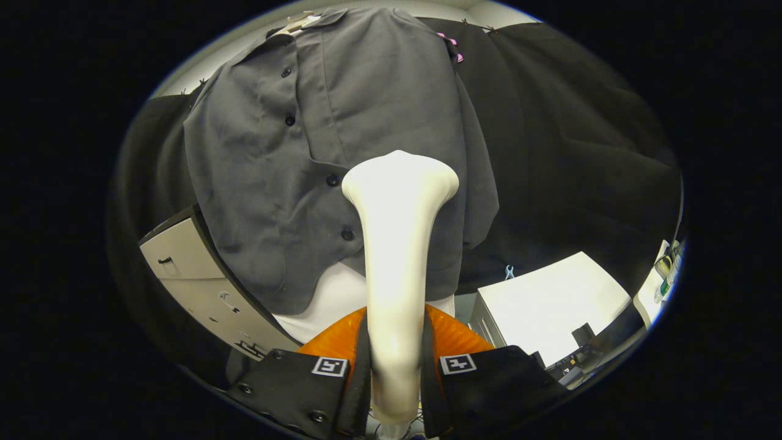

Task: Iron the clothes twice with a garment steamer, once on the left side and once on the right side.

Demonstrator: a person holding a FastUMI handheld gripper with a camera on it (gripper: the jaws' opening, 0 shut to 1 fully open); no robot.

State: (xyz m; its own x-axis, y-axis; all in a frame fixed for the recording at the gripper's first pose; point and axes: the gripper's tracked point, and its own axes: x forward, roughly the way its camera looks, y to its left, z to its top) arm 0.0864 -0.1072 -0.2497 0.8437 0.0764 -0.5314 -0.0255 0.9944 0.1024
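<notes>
While jaws clamp steamer [397, 244], shirt [342, 153] beyond.

gripper view | rides tongs [396, 360] | faces shirt [317, 153], near | seemingly tilted upward

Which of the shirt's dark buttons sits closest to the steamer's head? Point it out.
The button just beside the wide head of the white garment steamer, which the gripper clamps. The next button lies lower by the neck; the others sit higher up the grey shirt.
</notes>
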